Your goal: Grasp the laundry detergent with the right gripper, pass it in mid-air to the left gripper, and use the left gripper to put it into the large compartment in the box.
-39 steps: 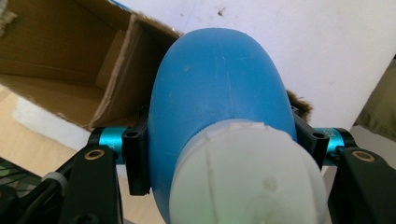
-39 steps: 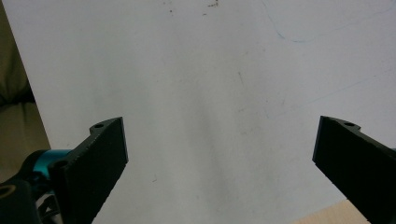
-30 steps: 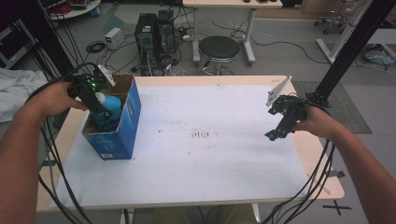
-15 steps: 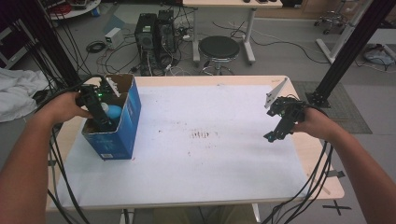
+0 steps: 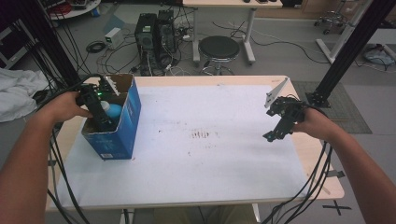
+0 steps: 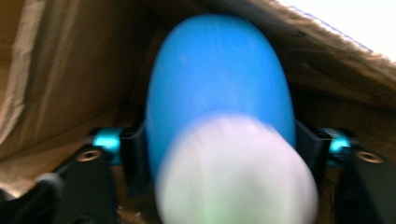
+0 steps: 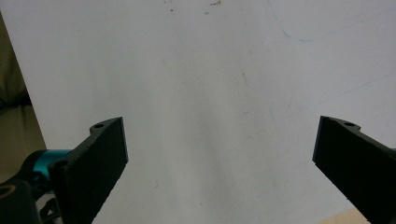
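Note:
A blue cardboard box [image 5: 126,125] stands open-topped at the table's left side. My left gripper [image 5: 102,116] reaches down inside it, shut on a blue and white rounded object [image 5: 112,110]. The left gripper view has that object [image 6: 219,93] pressed between the two jaws, blue end forward, white end near the camera, with brown box walls [image 6: 56,70] around it. Over the table's right side my right gripper [image 5: 275,134] hangs open, pointing down. In the right gripper view the right gripper [image 7: 219,154] spreads its jaws wide over bare white sheet.
A white sheet [image 5: 201,149] covers the wooden table [image 5: 322,177], with small reddish marks [image 5: 201,135] at its middle. Cables trail from both grippers off the table's sides. Beyond the far edge stand a black stool [image 5: 218,46] and computer towers [image 5: 154,32].
My left gripper has gone lower into the box with the blue and white object. The right gripper has stayed almost still.

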`<control>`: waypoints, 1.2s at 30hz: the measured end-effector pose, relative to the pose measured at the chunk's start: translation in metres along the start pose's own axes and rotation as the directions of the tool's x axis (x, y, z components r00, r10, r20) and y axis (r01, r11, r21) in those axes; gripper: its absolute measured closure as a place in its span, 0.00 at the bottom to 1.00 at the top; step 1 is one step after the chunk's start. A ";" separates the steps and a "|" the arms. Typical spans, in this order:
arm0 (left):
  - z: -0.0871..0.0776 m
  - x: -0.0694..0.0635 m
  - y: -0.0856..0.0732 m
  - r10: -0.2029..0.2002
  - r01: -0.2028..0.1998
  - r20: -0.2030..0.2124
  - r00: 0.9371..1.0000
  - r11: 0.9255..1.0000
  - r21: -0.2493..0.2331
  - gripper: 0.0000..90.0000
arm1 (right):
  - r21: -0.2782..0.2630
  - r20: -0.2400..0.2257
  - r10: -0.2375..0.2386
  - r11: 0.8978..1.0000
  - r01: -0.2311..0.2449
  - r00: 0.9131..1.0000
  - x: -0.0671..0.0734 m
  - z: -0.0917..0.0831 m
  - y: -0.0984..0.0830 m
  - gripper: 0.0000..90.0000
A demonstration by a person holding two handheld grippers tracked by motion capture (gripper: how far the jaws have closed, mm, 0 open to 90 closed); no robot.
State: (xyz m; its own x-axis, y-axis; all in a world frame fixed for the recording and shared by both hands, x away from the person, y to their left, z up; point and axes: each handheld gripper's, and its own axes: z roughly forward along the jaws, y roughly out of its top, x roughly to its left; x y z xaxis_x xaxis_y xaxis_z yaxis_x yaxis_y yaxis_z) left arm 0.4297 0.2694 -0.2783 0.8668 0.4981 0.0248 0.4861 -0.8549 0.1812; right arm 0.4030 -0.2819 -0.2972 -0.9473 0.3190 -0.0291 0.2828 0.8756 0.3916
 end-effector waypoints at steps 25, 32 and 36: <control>-0.042 -0.013 -0.008 -0.009 0.005 -0.065 0.998 0.997 -0.072 0.29 | -0.029 0.009 0.003 1.000 -0.003 1.000 0.006 -0.004 -0.003 0.02; -0.068 -0.021 -0.007 -0.024 0.015 -0.084 0.996 0.995 -0.100 0.29 | -0.040 0.014 0.004 0.999 -0.004 1.000 0.006 -0.008 -0.005 0.02; -0.085 -0.030 -0.001 -0.023 0.013 -0.084 0.996 0.993 -0.115 0.29 | -0.045 0.016 0.014 0.999 -0.013 1.000 0.006 -0.010 -0.006 0.02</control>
State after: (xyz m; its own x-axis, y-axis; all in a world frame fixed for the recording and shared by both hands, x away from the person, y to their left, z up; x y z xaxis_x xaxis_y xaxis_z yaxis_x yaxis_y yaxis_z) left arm 0.3937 0.2674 -0.1960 0.8430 0.5280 0.1028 0.4814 -0.8258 0.2937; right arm 0.3937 -0.2890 -0.2912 -0.9409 0.3366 -0.0386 0.2878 0.8541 0.4331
